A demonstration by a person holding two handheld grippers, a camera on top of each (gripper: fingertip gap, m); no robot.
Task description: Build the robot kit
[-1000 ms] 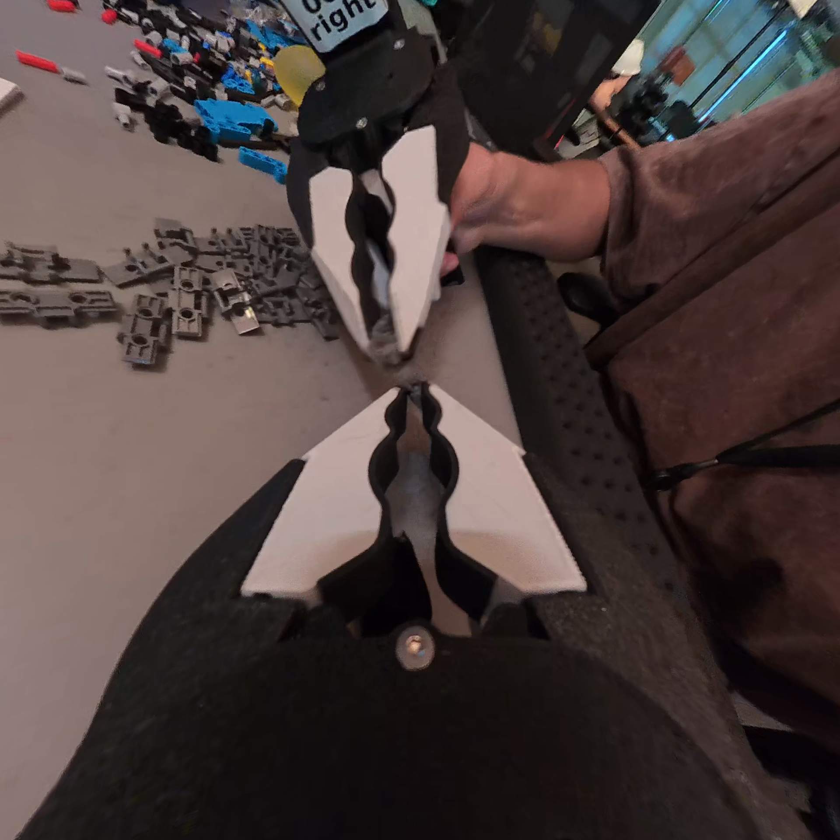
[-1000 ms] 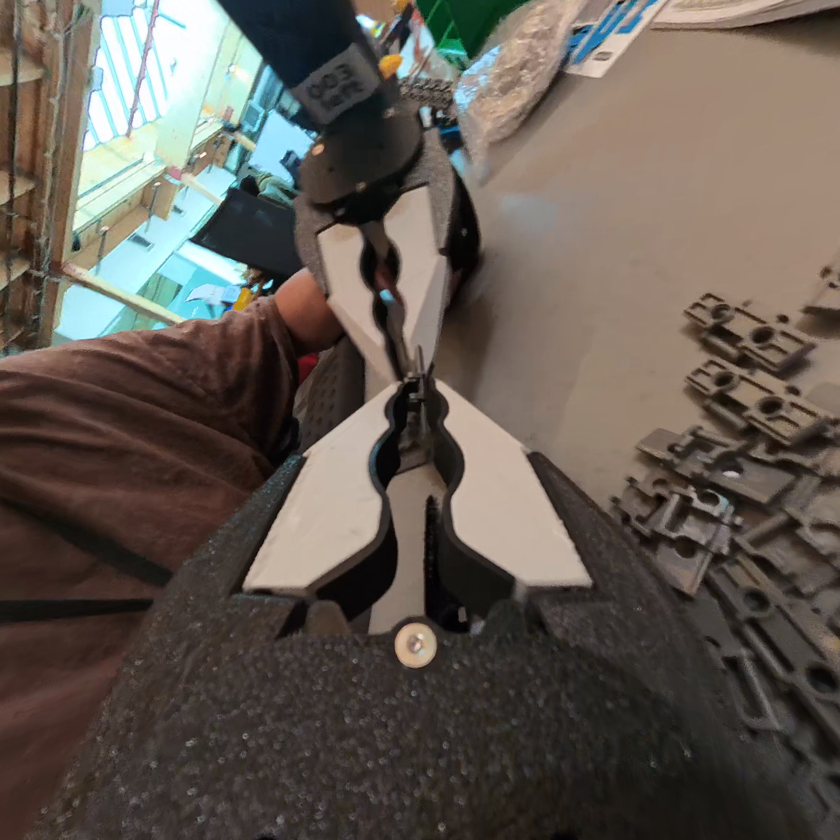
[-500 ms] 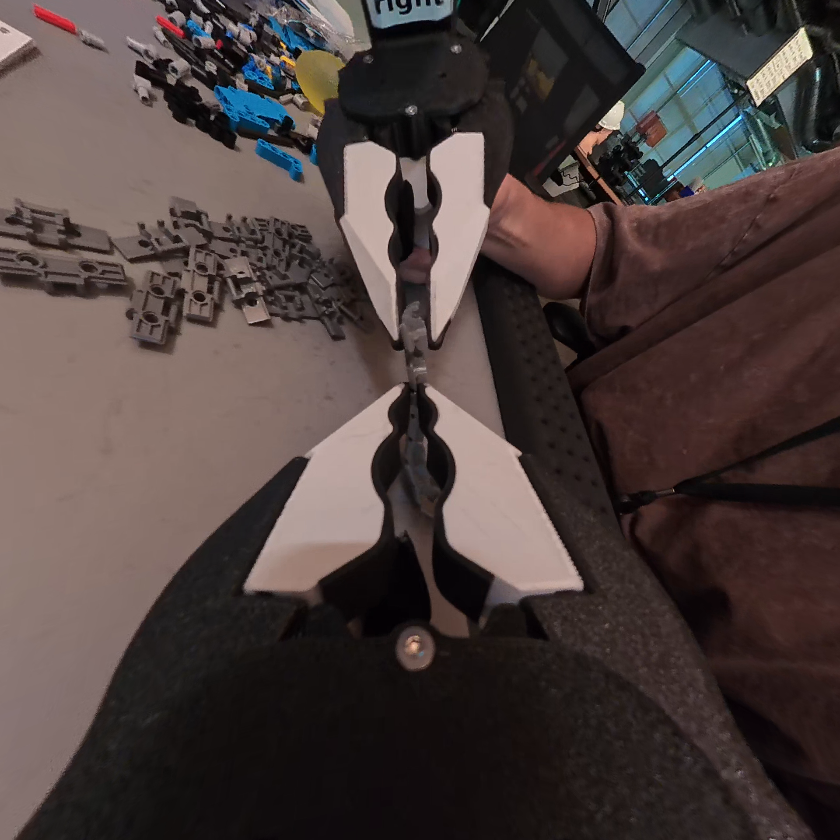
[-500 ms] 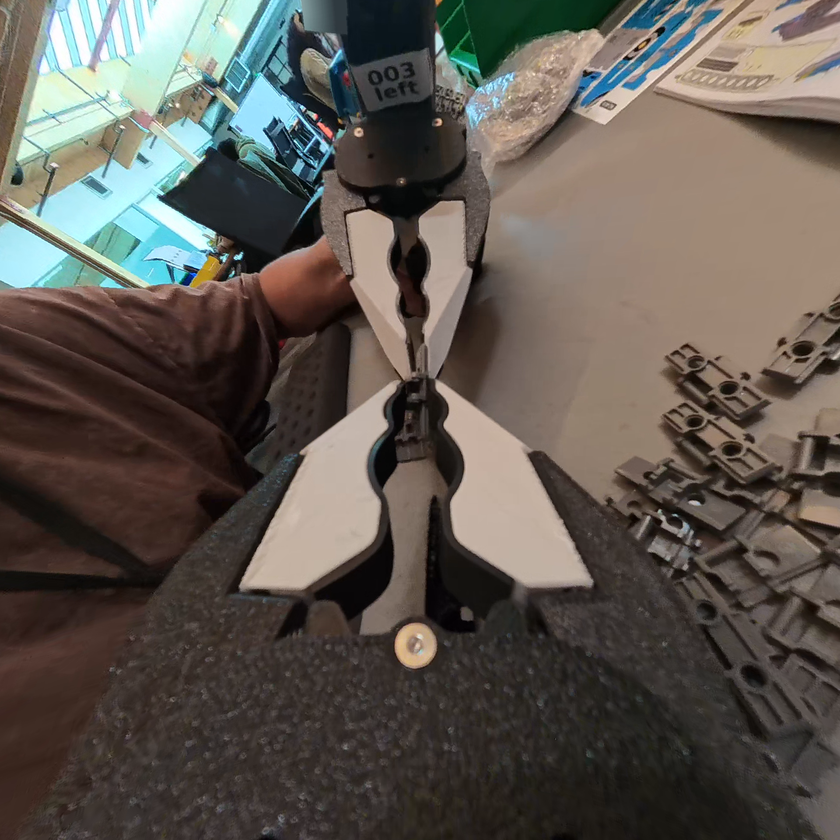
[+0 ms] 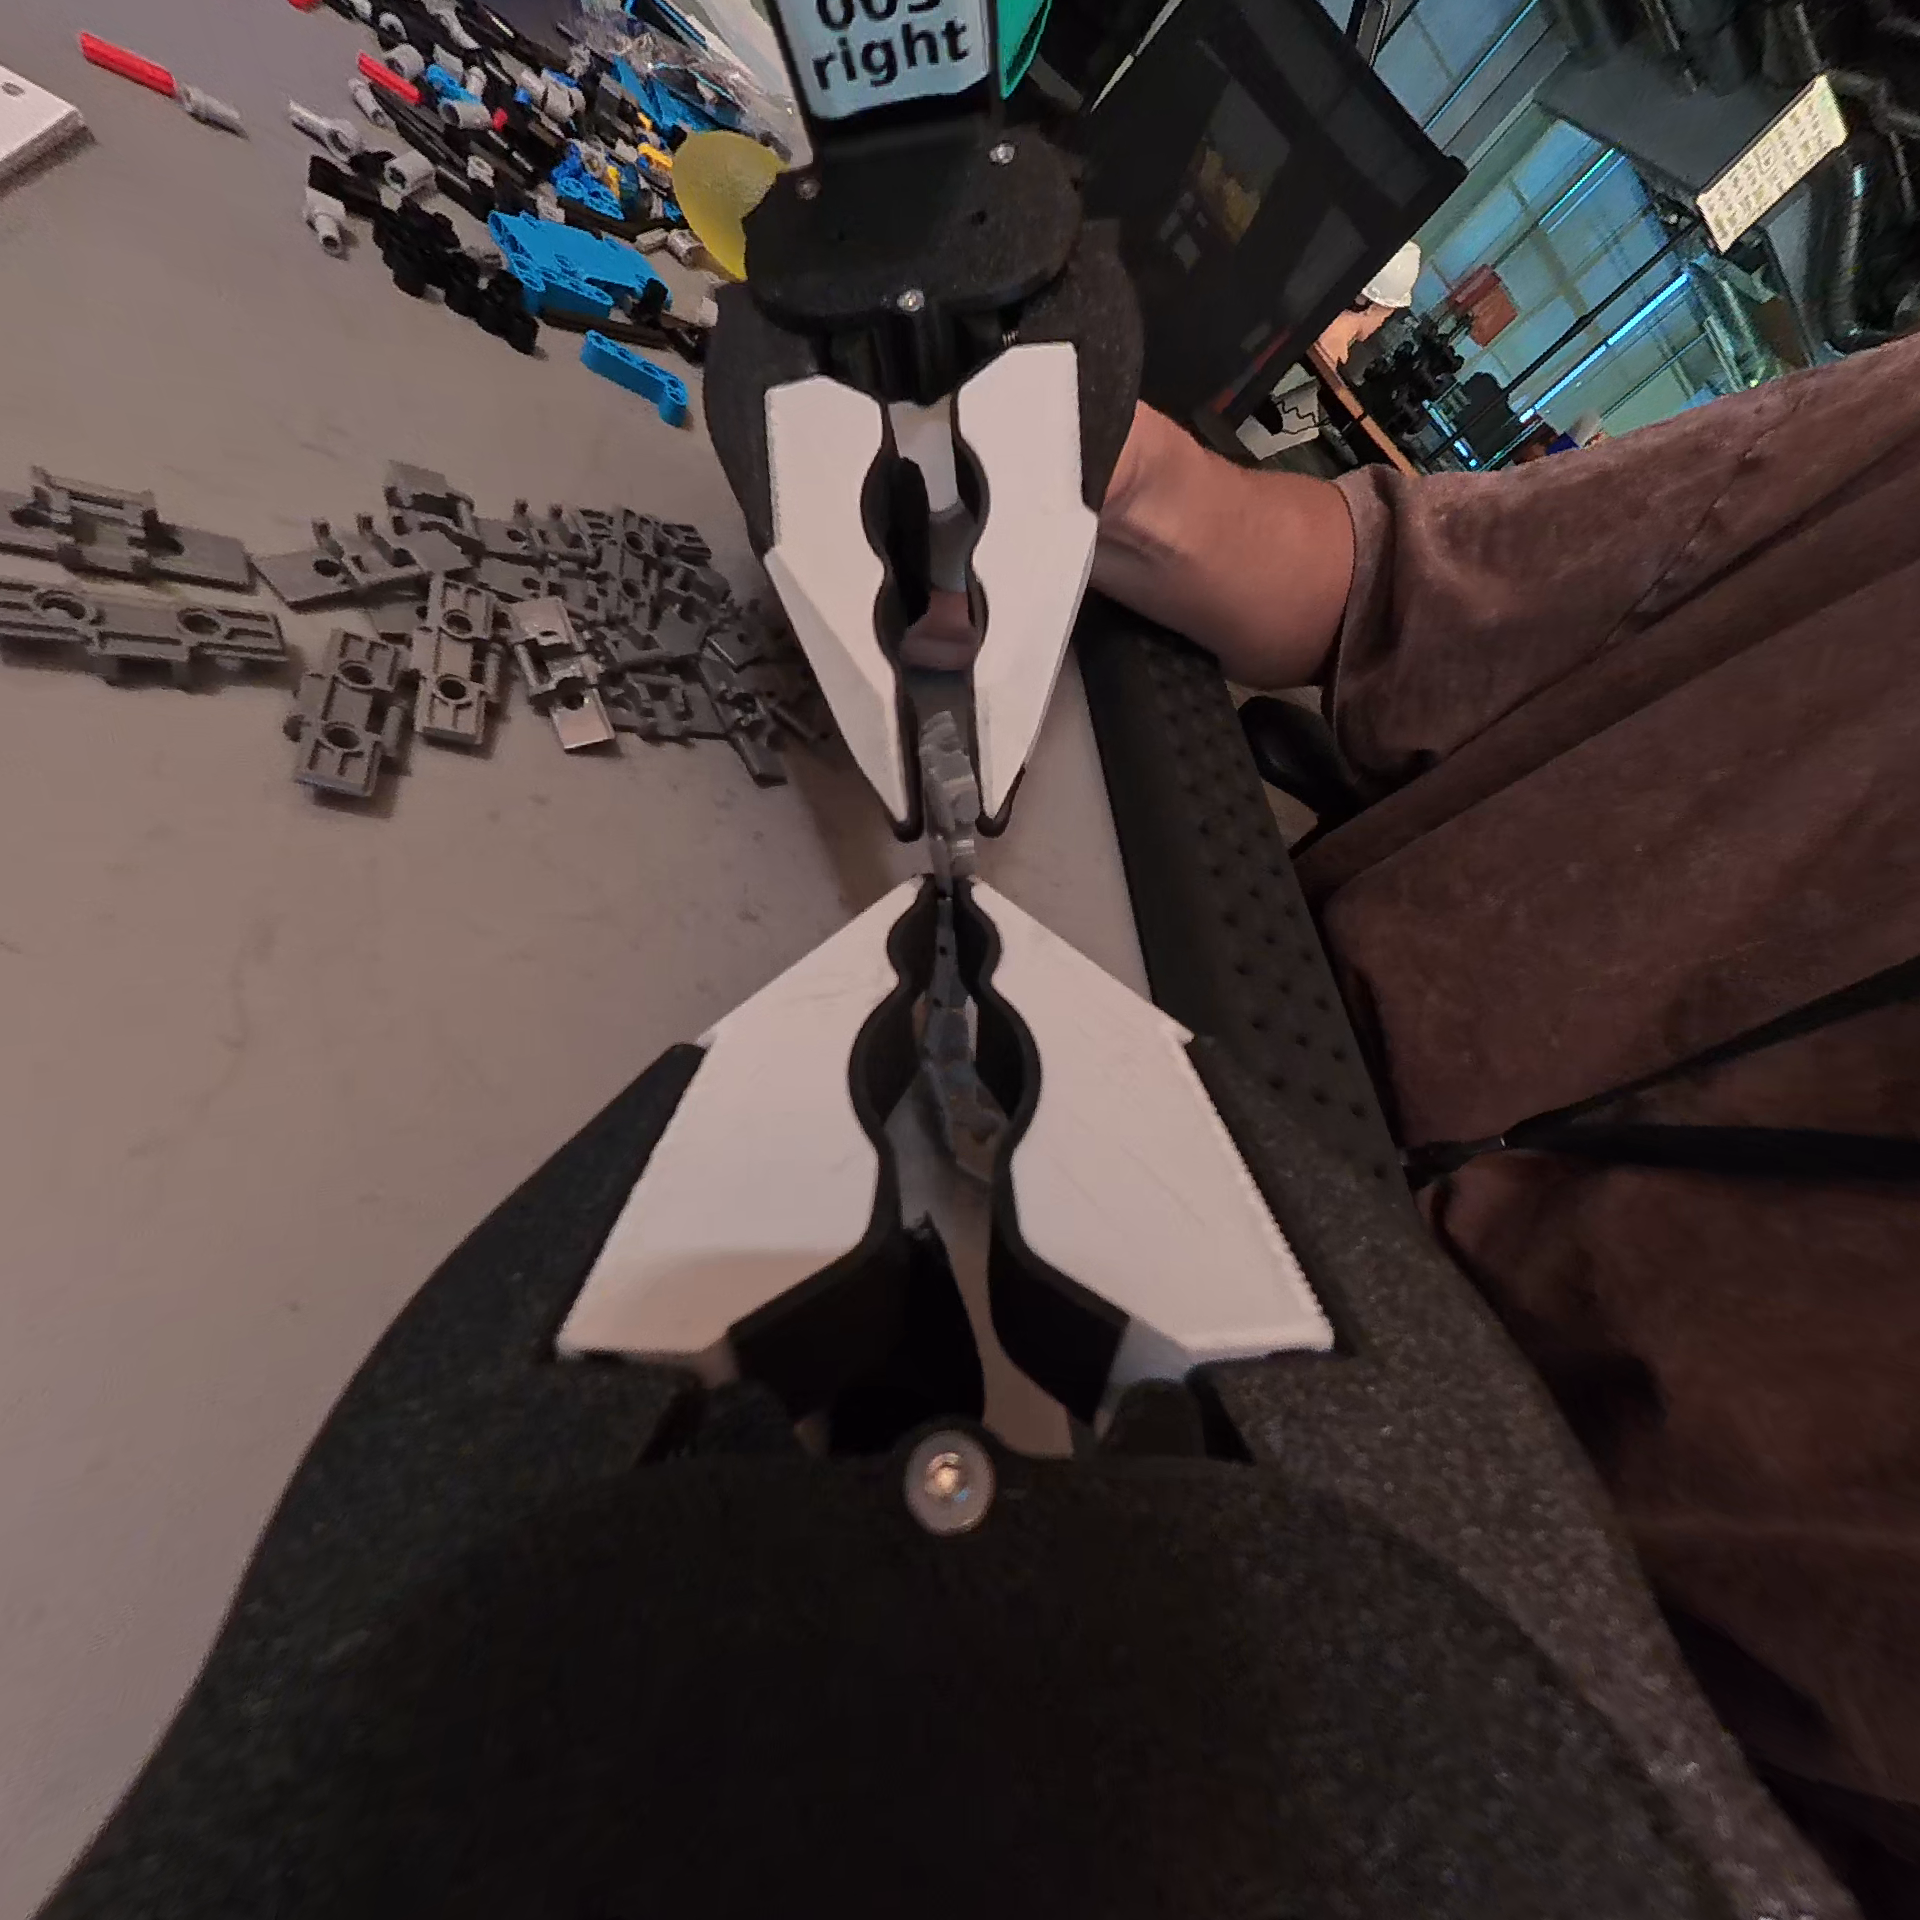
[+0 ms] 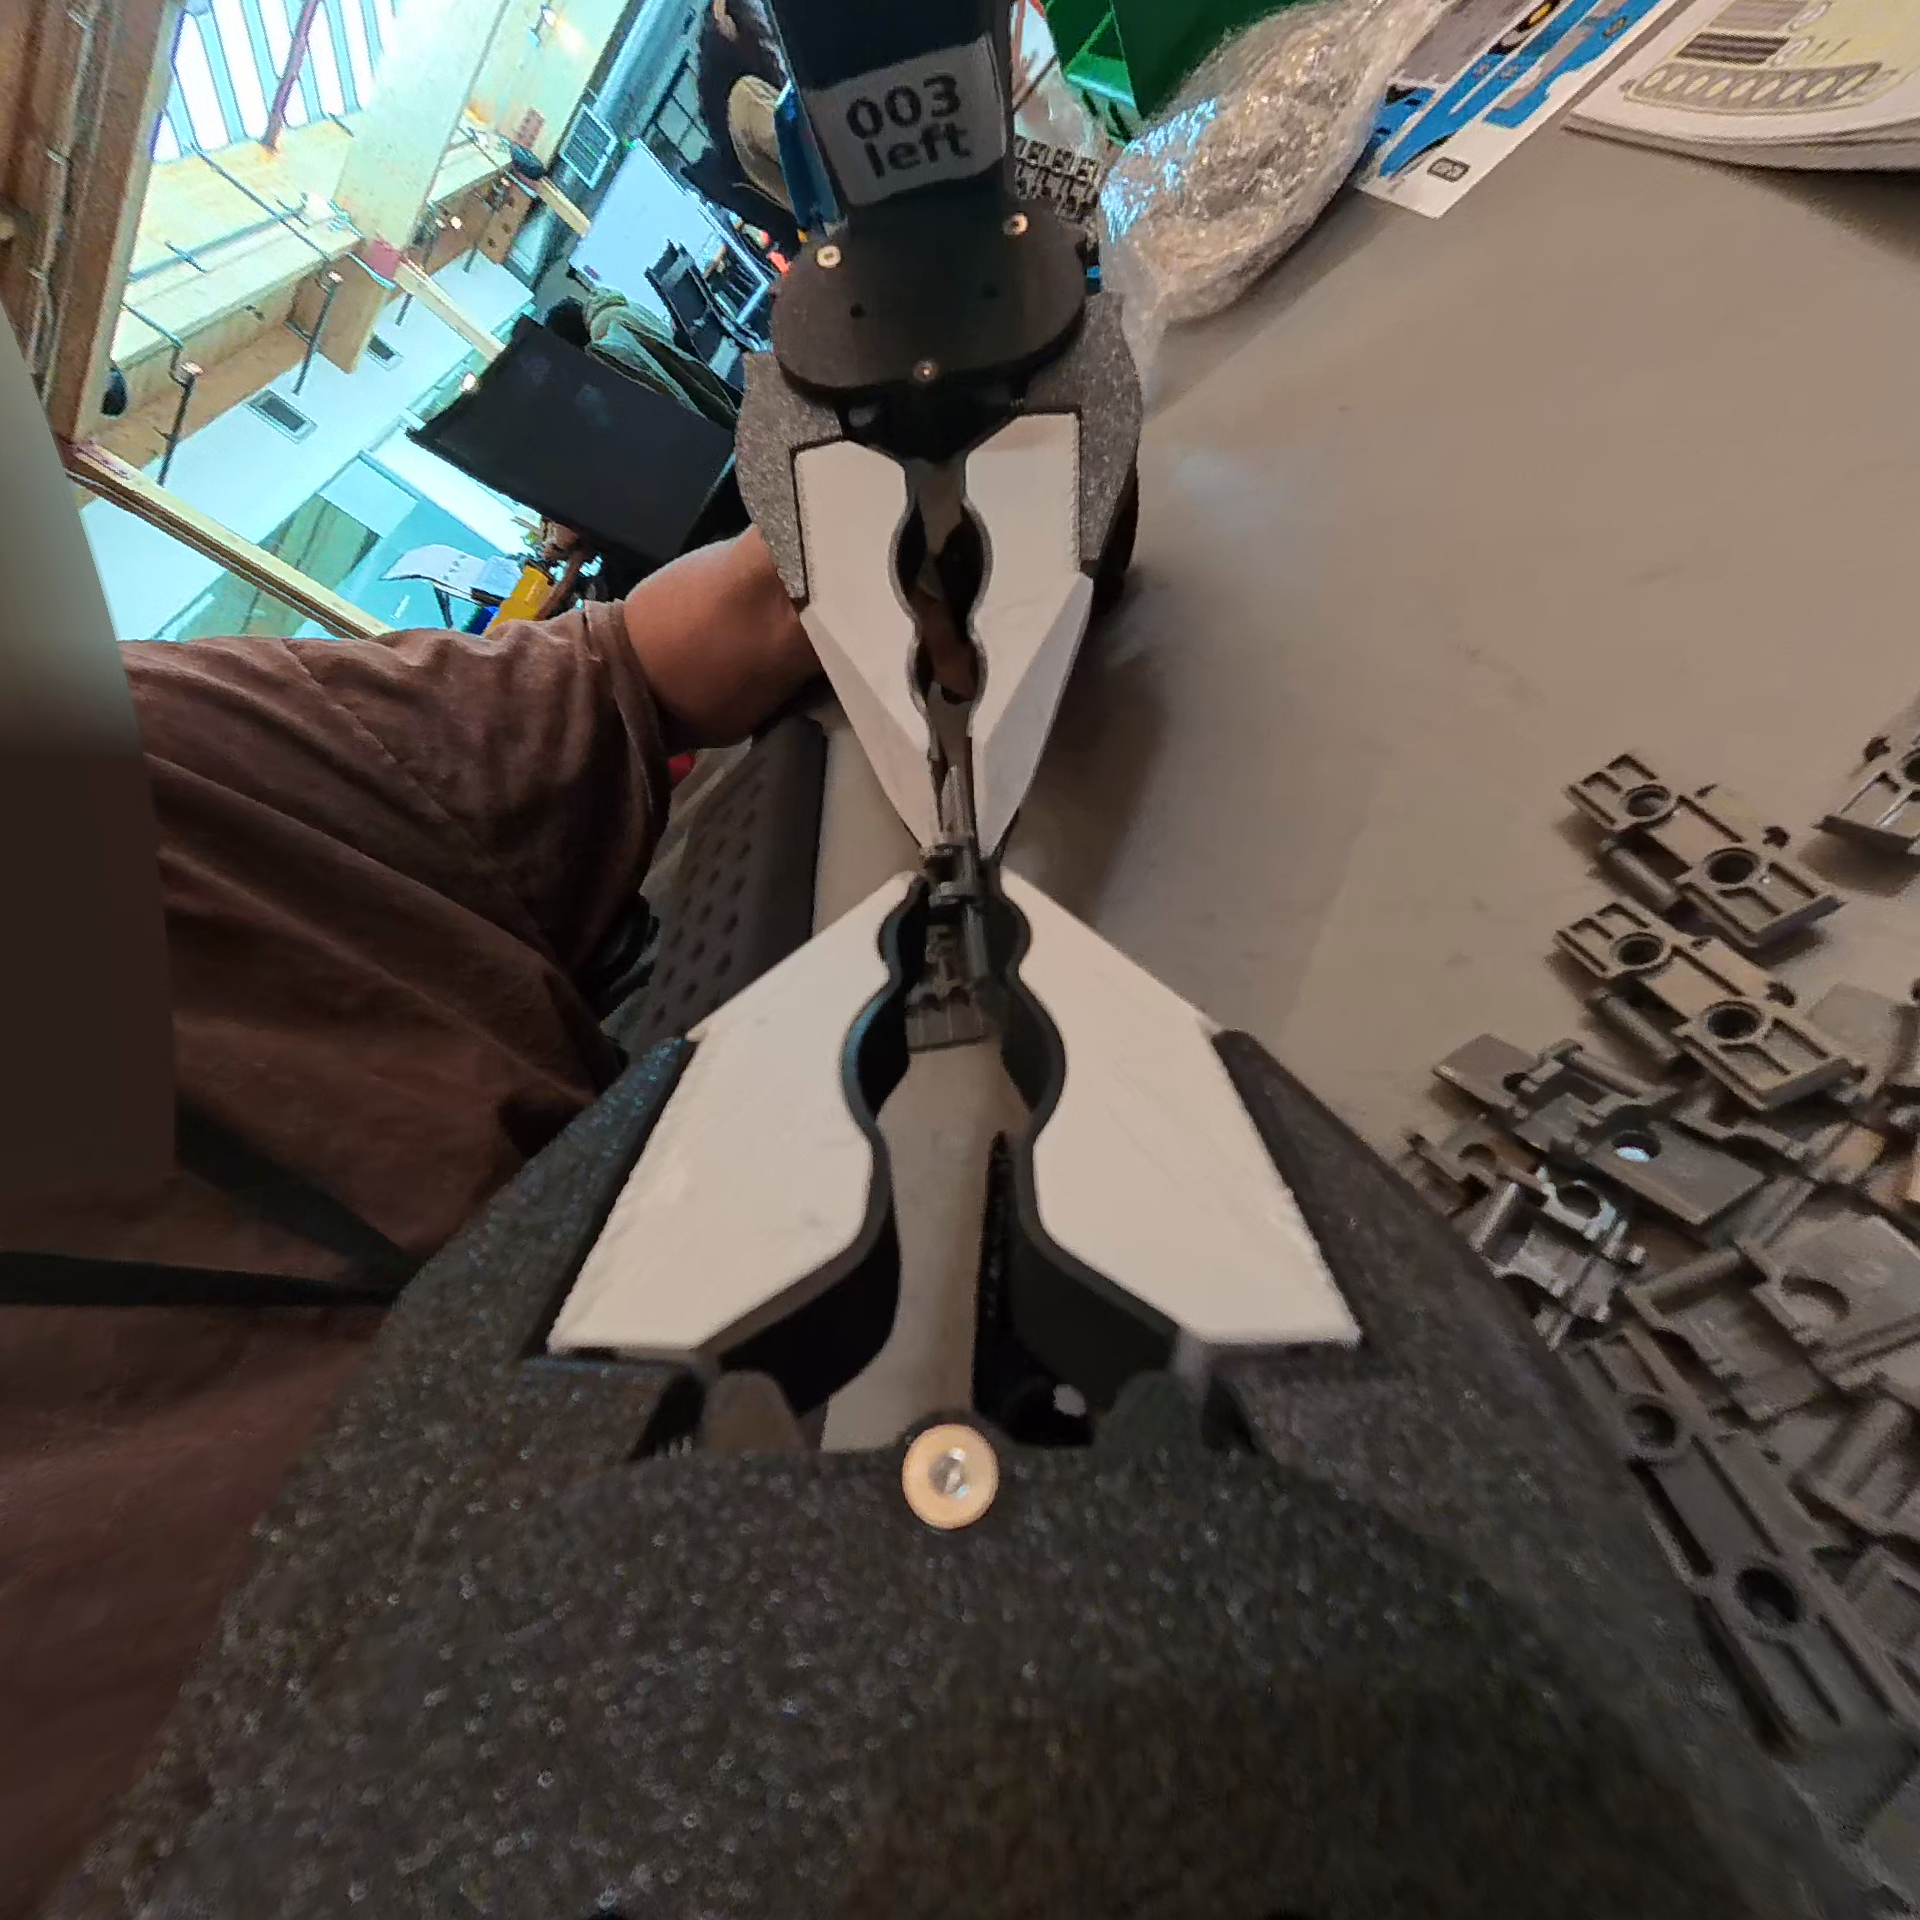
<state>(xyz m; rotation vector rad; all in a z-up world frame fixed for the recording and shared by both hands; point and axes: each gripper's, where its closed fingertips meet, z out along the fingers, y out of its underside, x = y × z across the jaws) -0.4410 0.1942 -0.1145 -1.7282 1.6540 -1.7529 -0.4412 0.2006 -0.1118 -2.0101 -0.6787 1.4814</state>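
Note:
My left gripper (image 5: 940, 891) is shut on a small grey track link (image 5: 948, 1049), held edge-on between its white fingers. My right gripper (image 6: 961, 883) is shut on a second dark grey track link (image 6: 951, 961). The two grippers face each other tip to tip above the near edge of the grey table (image 5: 312, 1039). The right gripper also shows in the left wrist view (image 5: 951, 826), with its link (image 5: 948, 764) sticking out. The left gripper also shows in the right wrist view (image 6: 956, 821). The two links touch end to end between the tips.
A heap of grey track links (image 5: 582, 623) lies on the table and also shows in the right wrist view (image 6: 1714, 1143). Blue, black and red parts (image 5: 540, 249) lie farther back. Printed sheets (image 6: 1662, 83) and a plastic bag (image 6: 1226, 197) lie beyond. A black perforated edge (image 5: 1247, 935) and a brown-sleeved arm (image 5: 1558, 623) border the table. My left and right fingertips are right by each other.
The right gripper has swung from tilted to in line with the left one. The two held links have come together end to end.

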